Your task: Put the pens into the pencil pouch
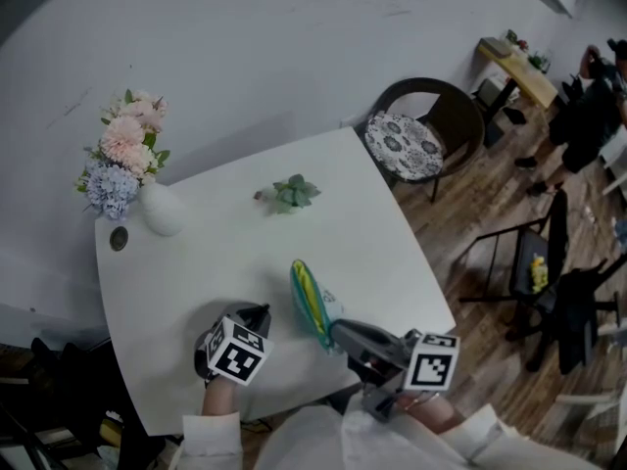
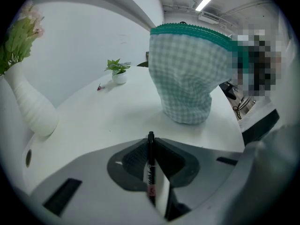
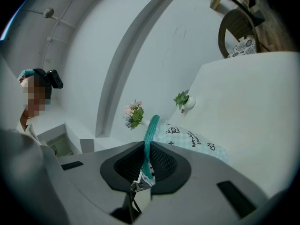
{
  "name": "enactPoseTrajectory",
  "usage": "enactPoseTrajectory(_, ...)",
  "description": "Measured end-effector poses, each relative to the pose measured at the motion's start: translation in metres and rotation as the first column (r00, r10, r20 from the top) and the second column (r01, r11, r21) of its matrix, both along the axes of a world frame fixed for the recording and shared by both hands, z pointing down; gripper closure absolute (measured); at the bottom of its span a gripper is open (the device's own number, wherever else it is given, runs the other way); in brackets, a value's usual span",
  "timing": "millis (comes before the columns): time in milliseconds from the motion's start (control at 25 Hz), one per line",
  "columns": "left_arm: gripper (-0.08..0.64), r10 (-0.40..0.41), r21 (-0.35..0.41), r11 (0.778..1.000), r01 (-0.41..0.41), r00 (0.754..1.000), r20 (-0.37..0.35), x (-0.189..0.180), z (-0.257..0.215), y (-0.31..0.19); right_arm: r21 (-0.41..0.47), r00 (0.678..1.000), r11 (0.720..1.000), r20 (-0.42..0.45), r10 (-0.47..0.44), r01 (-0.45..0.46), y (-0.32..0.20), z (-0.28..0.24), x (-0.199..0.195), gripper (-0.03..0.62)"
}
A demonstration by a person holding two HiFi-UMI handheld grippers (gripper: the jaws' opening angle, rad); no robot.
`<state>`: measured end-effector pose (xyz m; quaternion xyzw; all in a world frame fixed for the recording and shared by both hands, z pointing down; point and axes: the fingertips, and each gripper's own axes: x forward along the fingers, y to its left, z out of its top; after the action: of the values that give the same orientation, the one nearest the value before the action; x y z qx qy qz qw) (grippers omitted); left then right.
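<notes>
Insertion step, we judge. Left claw (image 2: 151, 146) pinches a slim black marker pen (image 2: 150, 172). Right claw (image 3: 146, 158) pinches the green-checked fabric pouch (image 2: 190, 78) by its teal rim, near-right on the white bench (image 1: 225, 253). Next we need the pen tip over the pouch mouth.

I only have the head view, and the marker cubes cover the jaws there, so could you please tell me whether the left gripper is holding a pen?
Observer: Yes. The left gripper view shows the left gripper shut on a black pen that points forward.
Operator: Thank you. What does the right gripper hold?
Observer: The right gripper is shut on the teal zipper edge of the pouch.
Operator: Is the pen in the pouch yet?
Observer: No. Its end stops short of the pouch, with bare table between them.
</notes>
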<state>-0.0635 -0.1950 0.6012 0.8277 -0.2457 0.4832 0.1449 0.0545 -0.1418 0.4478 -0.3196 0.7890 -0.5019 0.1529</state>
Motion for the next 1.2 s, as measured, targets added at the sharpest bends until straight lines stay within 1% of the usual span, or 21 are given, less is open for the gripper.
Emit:
enactPoseTrajectory(120,0.514,-0.009,0.021,1.000,0.009,1.000,0.004,-0.002,-0.002,-0.002,-0.002,1.000,1.000,0.006,0.006,-0.006,0.002,0.002,0.000,0.557)
enactPoseTrajectory(200,0.514,-0.019,0.048,0.999,0.019,1.000,-0.010,0.000,-0.009,-0.003,-0.002,1.000,1.000,0.002,0.008,-0.008,0.002,0.001,0.001,0.557)
enactPoseTrajectory(360,0.514,-0.053,0.093,0.994,0.062,0.994,-0.097,0.008,-0.032,-0.005,0.007,1.000,1.000,0.006,0.012,-0.012,0.005,-0.002,0.001,0.556)
enactPoseTrajectory(520,0.514,-0.079,0.159,0.981,0.112,0.977,-0.196,0.011,-0.064,-0.007,0.023,1.000,1.000,0.019,0.006,-0.006,0.009,-0.007,-0.002,0.557)
enactPoseTrajectory(640,0.514,-0.096,0.189,0.969,0.157,0.950,-0.296,0.016,-0.093,-0.006,0.031,1.000,1.000,0.029,0.001,-0.002,0.012,-0.008,-0.003,0.557)
enactPoseTrajectory(720,0.514,-0.100,0.192,0.965,0.180,0.926,-0.365,0.020,-0.112,-0.003,0.034,1.000,0.999,0.028,-0.001,0.000,0.014,-0.008,-0.004,0.556)
enactPoseTrajectory(840,0.514,-0.095,0.213,0.954,0.209,0.890,-0.446,0.024,-0.140,-0.002,0.040,1.000,0.999,0.026,-0.006,0.004,0.017,-0.010,-0.006,0.556)
enactPoseTrajectory(960,0.514,-0.076,0.240,0.944,0.226,0.858,-0.508,0.028,-0.169,-0.002,0.048,0.999,0.999,0.030,-0.011,0.010,0.019,-0.011,-0.009,0.557)
enactPoseTrajectory(1080,0.514,-0.051,0.268,0.934,0.236,0.830,-0.555,0.033,-0.193,0.000,0.049,0.999,0.999,0.030,-0.014,0.012,0.021,-0.010,-0.009,0.556)
enactPoseTrajectory(1200,0.514,-0.033,0.286,0.924,0.254,0.797,-0.603,0.038,-0.212,0.000,0.060,0.999,0.998,0.038,-0.017,0.015,0.021,-0.013,-0.011,0.556)
